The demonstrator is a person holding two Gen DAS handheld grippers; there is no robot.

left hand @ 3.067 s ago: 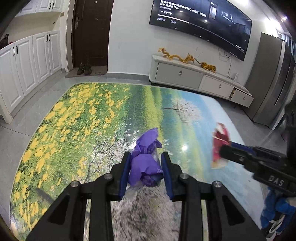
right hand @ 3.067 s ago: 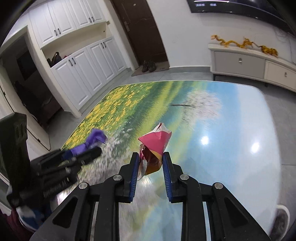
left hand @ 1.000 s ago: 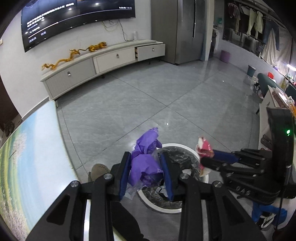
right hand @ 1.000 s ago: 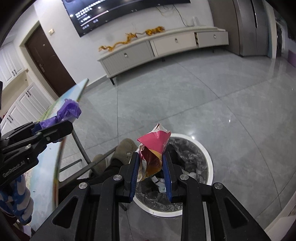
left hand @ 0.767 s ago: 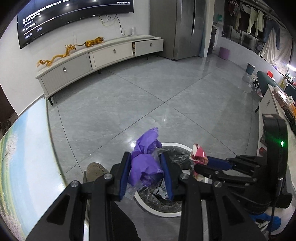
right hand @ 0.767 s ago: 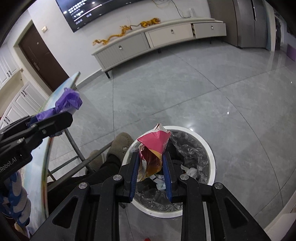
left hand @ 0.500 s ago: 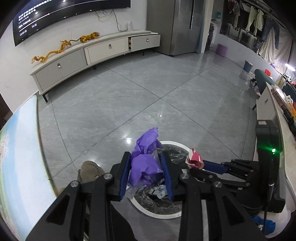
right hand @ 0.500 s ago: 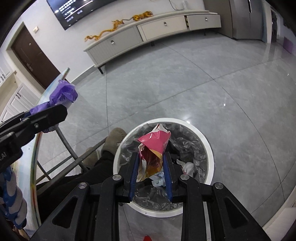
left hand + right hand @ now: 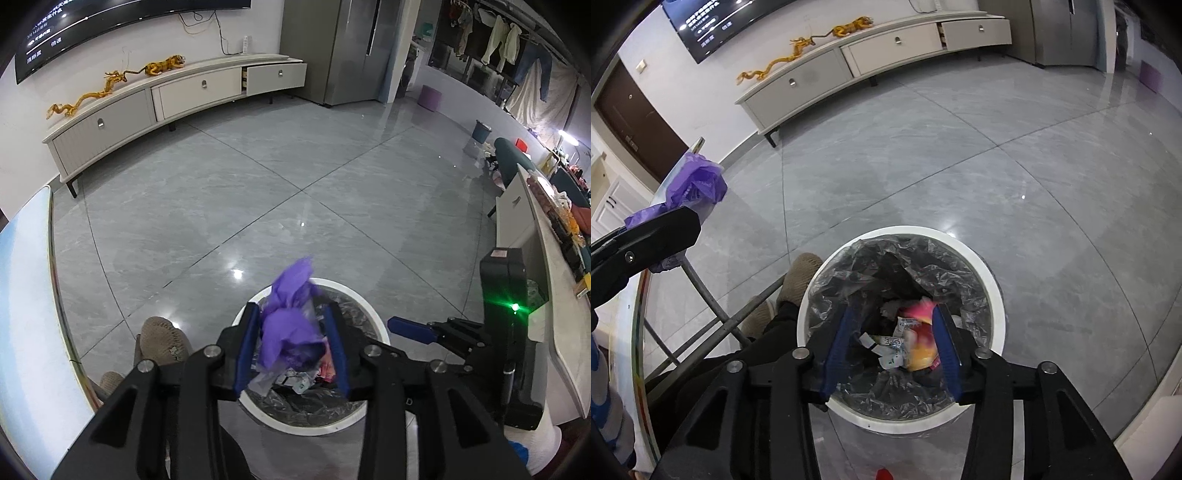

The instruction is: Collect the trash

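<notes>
While the left wrist view looks down at a round white bin (image 9: 371,325) lined with crinkled dark plastic, the left gripper (image 9: 291,345) has its jaws opening. A crumpled purple bag (image 9: 290,325), soft and thin, is between the blue pads; the left pad seems to touch it, the right pad stands clear. It hangs over the mouth of the bin. The right gripper (image 9: 410,328) shows at the side, above the rim.

Over the same bin (image 9: 991,291) in the right wrist view, the right gripper (image 9: 892,343) has jaws opening, wide apart. A shiny pink and yellow wrapper (image 9: 919,339) is blurred between the pads, close to the right one, over other scraps inside the liner. The left gripper (image 9: 661,229) with the purple bag (image 9: 698,182) appears at the left. The floor (image 9: 960,158) is glossy grey tile.
</notes>
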